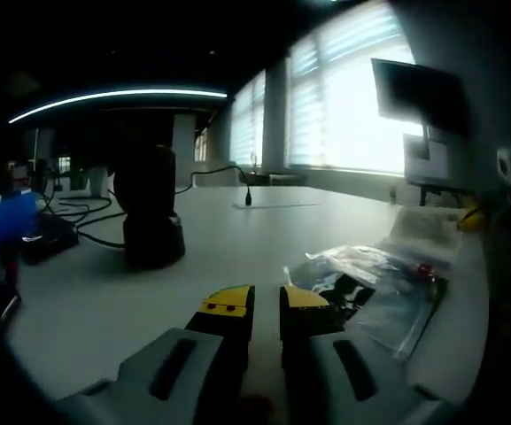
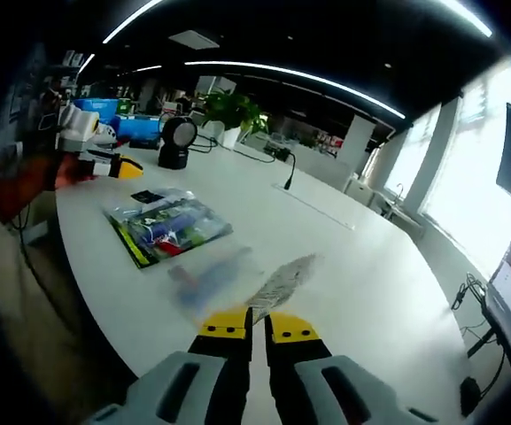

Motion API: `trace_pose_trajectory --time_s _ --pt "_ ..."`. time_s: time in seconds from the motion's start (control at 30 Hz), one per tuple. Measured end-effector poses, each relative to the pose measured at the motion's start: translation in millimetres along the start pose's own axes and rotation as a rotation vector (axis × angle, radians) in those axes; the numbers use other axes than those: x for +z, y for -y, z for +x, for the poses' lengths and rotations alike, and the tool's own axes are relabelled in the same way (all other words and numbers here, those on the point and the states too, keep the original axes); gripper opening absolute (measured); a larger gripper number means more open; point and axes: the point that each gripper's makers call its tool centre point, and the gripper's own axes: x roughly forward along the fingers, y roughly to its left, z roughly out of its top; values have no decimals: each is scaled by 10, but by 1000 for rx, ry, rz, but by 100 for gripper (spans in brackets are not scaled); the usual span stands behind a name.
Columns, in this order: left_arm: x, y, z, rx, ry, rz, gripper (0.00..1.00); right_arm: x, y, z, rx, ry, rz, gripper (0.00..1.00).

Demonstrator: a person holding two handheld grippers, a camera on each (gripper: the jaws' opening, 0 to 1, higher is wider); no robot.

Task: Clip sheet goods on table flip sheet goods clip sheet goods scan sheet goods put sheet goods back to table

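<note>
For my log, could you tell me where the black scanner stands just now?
In the left gripper view, the black scanner stands upright on the white table, left of centre, beside the black cables.

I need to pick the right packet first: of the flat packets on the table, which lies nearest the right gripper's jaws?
The pale patterned packet, its end almost at the right gripper. The clear blue-tinted packet lies beside it; the green-edged packet lies farthest.

Likely an office: long white table (image 2: 344, 266), monitor (image 1: 417, 91), blinds (image 1: 352, 97).
</note>
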Motion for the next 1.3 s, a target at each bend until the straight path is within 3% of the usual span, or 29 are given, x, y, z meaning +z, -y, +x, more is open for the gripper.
trace_pose_trajectory --time_s 0.27,0.73,1.07,1.3 --pt "6 16 -1 -2 4 -2 4 35 35 -82 -1 20 -29 6" --pt "17 -21 16 -7 12 0 4 63 214 -201 -44 53 -6 6" --pt "25 -1 0 -1 17 2 4 22 380 -186 -83 77 29 0" --pt "27 16 -8 2 19 16 4 19 382 -185 -75 87 42 0"
